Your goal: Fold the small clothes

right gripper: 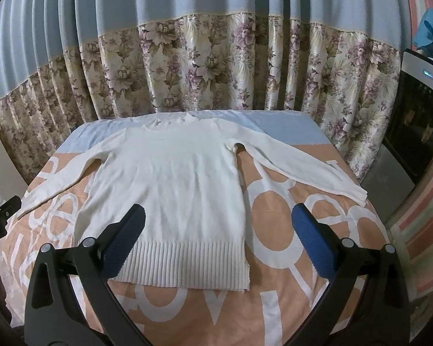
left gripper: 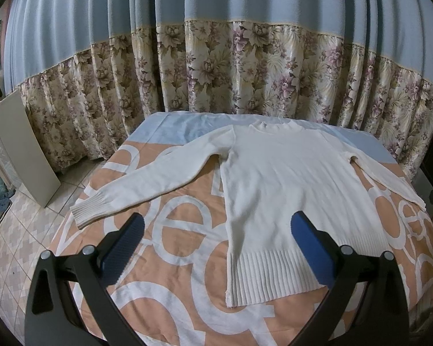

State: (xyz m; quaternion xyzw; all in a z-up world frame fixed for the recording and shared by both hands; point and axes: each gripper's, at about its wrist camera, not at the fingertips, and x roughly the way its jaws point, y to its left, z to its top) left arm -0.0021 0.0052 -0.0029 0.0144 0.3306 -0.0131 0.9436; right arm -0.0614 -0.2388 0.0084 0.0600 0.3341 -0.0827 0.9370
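Note:
A white long-sleeved knit sweater [left gripper: 277, 178] lies flat on the table, neck at the far side, ribbed hem near me, both sleeves spread outward. It also shows in the right wrist view [right gripper: 170, 178]. My left gripper [left gripper: 216, 230] is open and empty, hovering above the sweater's lower left edge. My right gripper [right gripper: 218, 225] is open and empty, above the hem's right corner. The left gripper's tip [right gripper: 3, 210] shows at the left edge of the right wrist view.
The table is covered by an orange cloth with white letters [left gripper: 170, 259] and a pale blue band at the far end. Floral and blue curtains [left gripper: 216, 66] hang behind. A white board [left gripper: 23, 155] leans at left; a dark appliance [right gripper: 418, 121] stands at right.

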